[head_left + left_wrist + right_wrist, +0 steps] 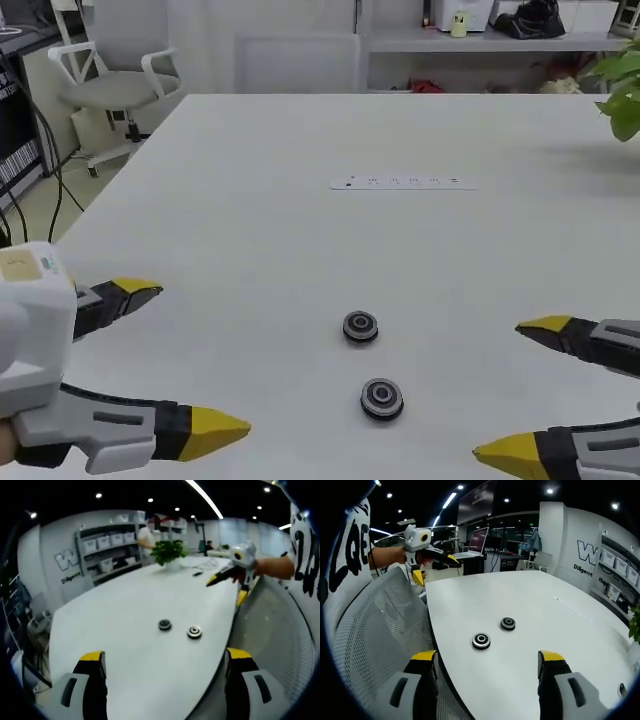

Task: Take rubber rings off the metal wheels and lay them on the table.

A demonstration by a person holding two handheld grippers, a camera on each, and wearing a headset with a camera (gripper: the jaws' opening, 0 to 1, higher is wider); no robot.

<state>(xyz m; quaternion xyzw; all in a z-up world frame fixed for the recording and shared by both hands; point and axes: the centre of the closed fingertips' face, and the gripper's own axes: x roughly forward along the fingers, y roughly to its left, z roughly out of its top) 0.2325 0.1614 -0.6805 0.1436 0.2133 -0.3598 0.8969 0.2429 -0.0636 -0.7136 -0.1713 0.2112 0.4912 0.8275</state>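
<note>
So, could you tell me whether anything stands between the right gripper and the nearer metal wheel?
Nothing visible does. The right gripper, jaws open, faces the nearer wheel across bare table. The other wheel lies farther off, beside that path.

White table (250, 220) with a power strip (402, 182) at twelve o'clock (lying flat); office chair (115, 70) at ten, plant (625, 90) at two.
</note>
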